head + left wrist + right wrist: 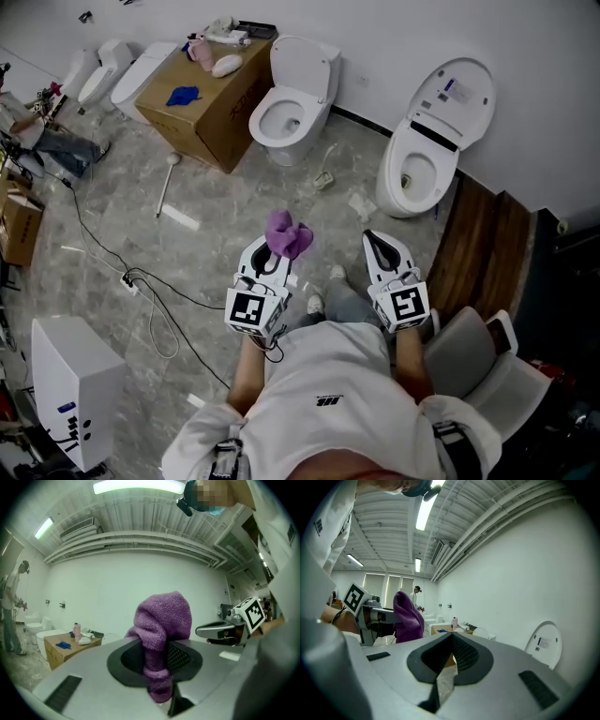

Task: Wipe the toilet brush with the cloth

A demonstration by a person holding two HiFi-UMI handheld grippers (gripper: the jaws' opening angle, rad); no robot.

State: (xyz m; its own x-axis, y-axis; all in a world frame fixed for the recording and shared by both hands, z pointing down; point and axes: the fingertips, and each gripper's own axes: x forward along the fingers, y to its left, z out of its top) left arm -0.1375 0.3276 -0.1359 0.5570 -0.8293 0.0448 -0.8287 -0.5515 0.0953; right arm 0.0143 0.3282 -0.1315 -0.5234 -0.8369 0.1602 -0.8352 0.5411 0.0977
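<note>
Tiled floor (234, 202) below — we are holding the cloth (161, 620).
Left gripper (270, 251) is pinching it for wiping; right gripper (379, 246) is pressing its jaws together, empty.

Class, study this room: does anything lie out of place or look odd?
Yes. The toilet brush lies flat on the floor beside the cardboard box instead of standing upright in a holder. A power strip with loose cables also trails across the same floor, where someone might trip.
</note>
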